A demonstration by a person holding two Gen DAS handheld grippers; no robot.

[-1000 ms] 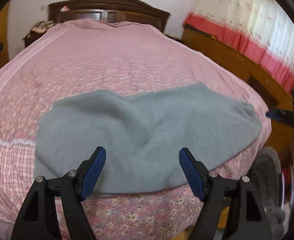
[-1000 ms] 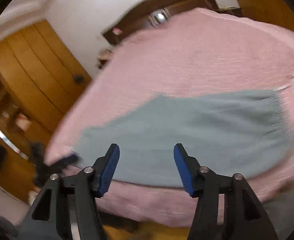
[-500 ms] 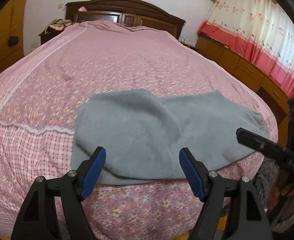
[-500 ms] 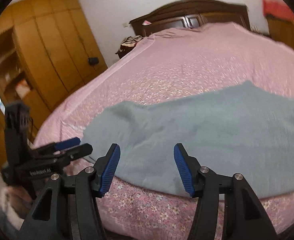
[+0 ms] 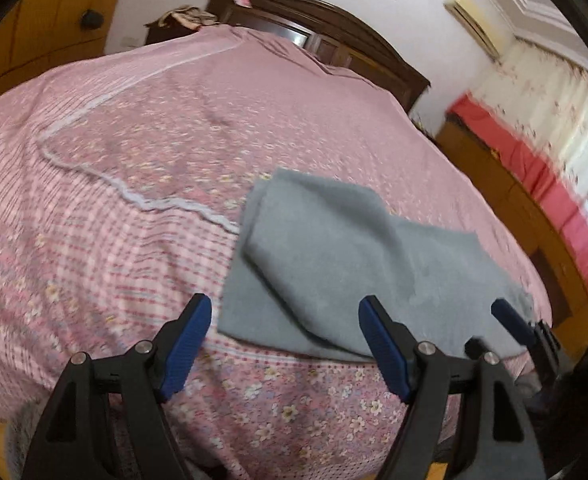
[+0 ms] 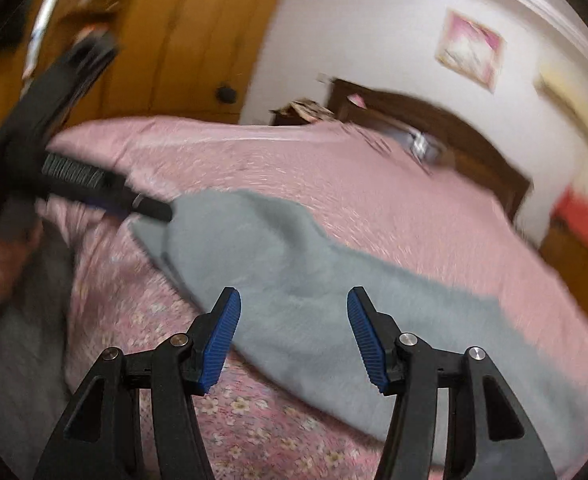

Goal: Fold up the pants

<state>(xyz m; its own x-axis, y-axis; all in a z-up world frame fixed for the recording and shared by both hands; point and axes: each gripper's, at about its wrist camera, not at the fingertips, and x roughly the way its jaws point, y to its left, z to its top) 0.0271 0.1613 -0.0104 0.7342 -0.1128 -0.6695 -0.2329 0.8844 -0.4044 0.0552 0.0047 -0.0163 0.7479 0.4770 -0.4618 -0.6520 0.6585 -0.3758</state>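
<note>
A bedroom with a dark wooden headboard (image 5: 333, 28) and orange wardrobe doors (image 6: 198, 40) holds a wide bed (image 5: 134, 160) under a pink flowered cover, and the work happens at its near edge. The left gripper (image 5: 286, 344) has its jaws spread wide and holds nothing; just ahead of them, a little to the right of centre, sits the near left corner of the grey pants (image 5: 333, 264). The right gripper (image 6: 292, 336) likewise hangs with jaws spread and empty, directly over the near hem of the pants (image 6: 313, 280). The pants lie flat along the near edge of the bed, their long axis running left to right across both views, with a soft ridge across the left half. Each gripper therefore faces its own end: the left is nearer the left end, the right nearer the middle and right. Folding end over end likely calls for both to drop onto the near hem
</note>
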